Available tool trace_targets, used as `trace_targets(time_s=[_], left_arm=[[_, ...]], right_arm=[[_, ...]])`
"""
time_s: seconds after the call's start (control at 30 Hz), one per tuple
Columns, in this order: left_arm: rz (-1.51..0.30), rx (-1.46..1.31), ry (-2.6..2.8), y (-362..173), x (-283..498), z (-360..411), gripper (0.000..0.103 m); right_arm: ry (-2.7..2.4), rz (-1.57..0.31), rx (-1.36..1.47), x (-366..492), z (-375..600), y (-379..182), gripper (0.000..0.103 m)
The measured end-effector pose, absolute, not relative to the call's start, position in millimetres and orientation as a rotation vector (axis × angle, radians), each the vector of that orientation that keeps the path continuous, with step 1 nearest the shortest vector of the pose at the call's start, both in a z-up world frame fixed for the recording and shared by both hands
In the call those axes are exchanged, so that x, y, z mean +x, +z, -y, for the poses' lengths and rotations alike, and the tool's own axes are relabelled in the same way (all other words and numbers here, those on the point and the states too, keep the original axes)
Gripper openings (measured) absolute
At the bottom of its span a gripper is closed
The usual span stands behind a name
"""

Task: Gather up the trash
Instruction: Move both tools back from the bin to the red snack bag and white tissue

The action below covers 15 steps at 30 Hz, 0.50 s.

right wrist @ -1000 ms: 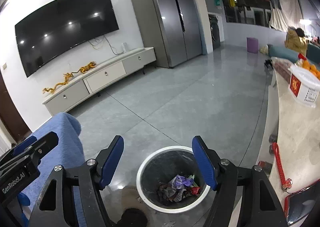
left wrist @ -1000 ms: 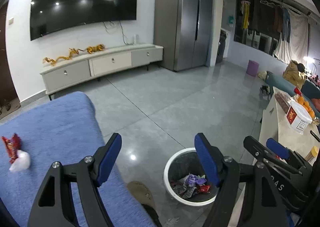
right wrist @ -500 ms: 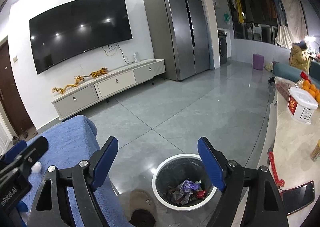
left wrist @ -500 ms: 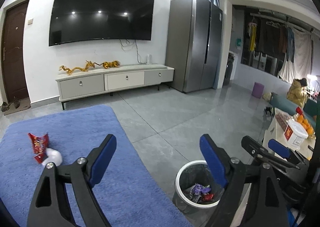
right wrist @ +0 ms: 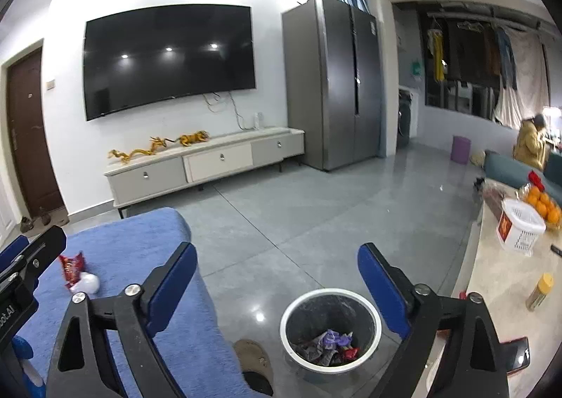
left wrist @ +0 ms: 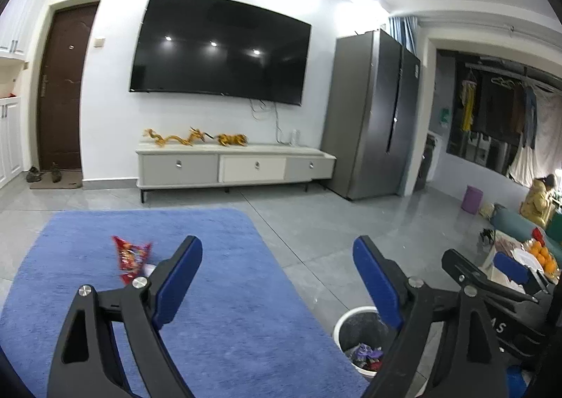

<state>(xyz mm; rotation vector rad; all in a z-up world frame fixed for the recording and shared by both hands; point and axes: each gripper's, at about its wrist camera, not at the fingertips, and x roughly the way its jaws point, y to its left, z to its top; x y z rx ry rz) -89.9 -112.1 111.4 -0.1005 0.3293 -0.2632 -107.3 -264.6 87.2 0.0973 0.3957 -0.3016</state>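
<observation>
A white-rimmed trash bin [right wrist: 331,329] stands on the grey floor with several wrappers inside; it also shows low right in the left wrist view [left wrist: 354,331]. A red snack wrapper [left wrist: 131,257] and a white crumpled ball [right wrist: 86,282] lie on the blue rug [left wrist: 210,310]. My left gripper [left wrist: 277,278] hangs above the rug, its jaws opening with nothing between them. My right gripper [right wrist: 275,284] is above the bin, its jaws opening and nothing between them. The red wrapper [right wrist: 72,269] also shows in the right wrist view.
A TV cabinet [left wrist: 232,168] and a fridge [left wrist: 372,117] line the far wall. A counter [right wrist: 505,278] at right carries a white basket, oranges, a jar and a phone. A slipper [right wrist: 254,363] lies beside the bin. A person sits far right.
Both grippers rose and swung up and left, away from the bin, so more rug and wall show. Both sets of jaws spread wider. The red wrapper now lies nearer the left gripper's view centre.
</observation>
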Motion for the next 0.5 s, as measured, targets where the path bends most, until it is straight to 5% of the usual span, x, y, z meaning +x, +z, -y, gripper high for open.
trace_targets(time_s=[0.5], left_arm=[[-0.239, -0.133, -0.133, 131.9, -128.5, 49.4, 0.088]], right_arm=[[-0.191, -0.273, 0.046, -138.7, 214.2, 124.2, 0.103]])
